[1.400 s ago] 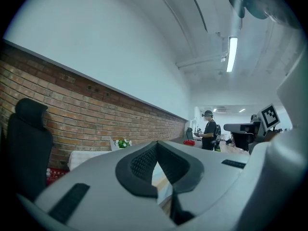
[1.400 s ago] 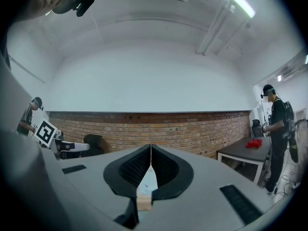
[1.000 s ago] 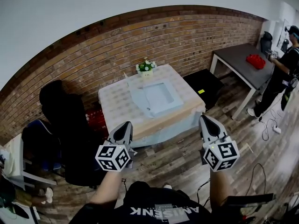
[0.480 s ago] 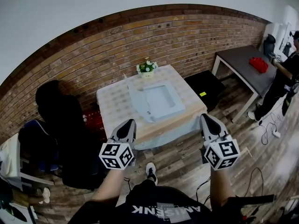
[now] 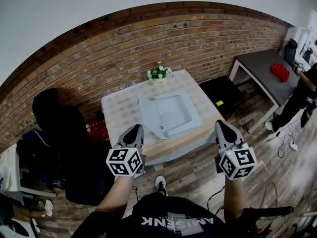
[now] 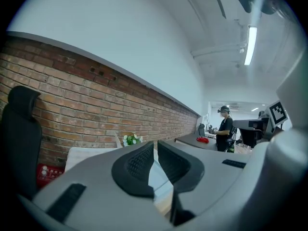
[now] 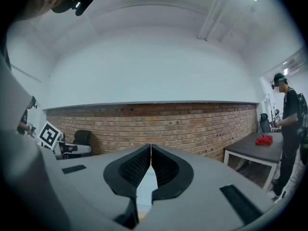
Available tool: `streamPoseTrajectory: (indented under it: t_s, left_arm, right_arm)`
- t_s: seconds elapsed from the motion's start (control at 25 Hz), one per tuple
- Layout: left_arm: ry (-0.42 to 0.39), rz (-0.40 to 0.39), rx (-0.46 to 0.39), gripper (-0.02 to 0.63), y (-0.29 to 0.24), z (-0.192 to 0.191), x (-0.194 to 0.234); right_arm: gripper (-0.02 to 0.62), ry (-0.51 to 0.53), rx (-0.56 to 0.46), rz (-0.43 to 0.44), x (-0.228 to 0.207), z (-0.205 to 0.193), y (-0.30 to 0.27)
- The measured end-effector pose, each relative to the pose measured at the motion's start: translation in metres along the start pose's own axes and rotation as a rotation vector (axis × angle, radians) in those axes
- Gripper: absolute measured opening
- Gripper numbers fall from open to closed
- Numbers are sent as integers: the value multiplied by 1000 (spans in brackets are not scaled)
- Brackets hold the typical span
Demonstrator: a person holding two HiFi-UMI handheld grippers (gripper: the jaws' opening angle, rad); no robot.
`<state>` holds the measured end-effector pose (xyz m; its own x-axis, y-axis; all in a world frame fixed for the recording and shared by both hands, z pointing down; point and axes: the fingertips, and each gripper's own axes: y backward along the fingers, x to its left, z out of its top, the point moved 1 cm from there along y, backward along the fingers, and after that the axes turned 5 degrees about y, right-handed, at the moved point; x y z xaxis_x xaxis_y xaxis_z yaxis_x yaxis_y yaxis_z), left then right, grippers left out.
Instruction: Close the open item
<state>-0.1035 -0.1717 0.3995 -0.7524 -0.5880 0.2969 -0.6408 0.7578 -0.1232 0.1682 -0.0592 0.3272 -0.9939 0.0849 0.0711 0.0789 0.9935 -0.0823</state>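
While both grippers hang level in front of the person, the open item lies ahead of them and a little lower: a flat, pale blue box [image 5: 176,109] in the middle of the cloth-covered counter [image 5: 119,114], in front of a small pot of flowers [image 5: 159,73] that stands by the brick wall.

The left gripper [image 5: 135,129] is clenched with nothing in it. Its own view shows the ribbed pads drawn together to a thin slit, through which only a strip of the blue box shows. The right gripper [image 5: 219,124] is likewise closed tight and empty, its pads meeting at the tips in its own view.

The box spreads sideways across the counter. Its tray sits to the right and its opened lid flap [image 5: 149,116] lies flat to the left of the tray. The fold between them runs roughly away from the person.

That puts the flap more nearly ahead of the left gripper, and the tray between the two grippers, closer to the middle. Both gripper tips reach about as far as the counter's near edge in the head view and look well apart from the box itself.

Closing it probably means getting a tip under the flap's outer left edge and swinging it rightward over the tray, which favours the left hand.
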Motion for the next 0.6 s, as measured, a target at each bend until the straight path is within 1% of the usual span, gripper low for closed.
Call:
streamPoseTrajectory:
  t_s: [0.12, 0.36, 0.6]
  left_arm:
    - [11, 12, 15, 42, -20, 0, 19]
    - [30, 8, 50, 83, -56, -3, 47]
    - [80, 10, 107, 122, -90, -13, 77]
  right_arm:
    - [41, 0, 8, -7, -5, -1, -25]
    - [41, 5, 26, -17, -8, -2, -67]
    - [41, 18, 50, -29, -7, -2, -102]
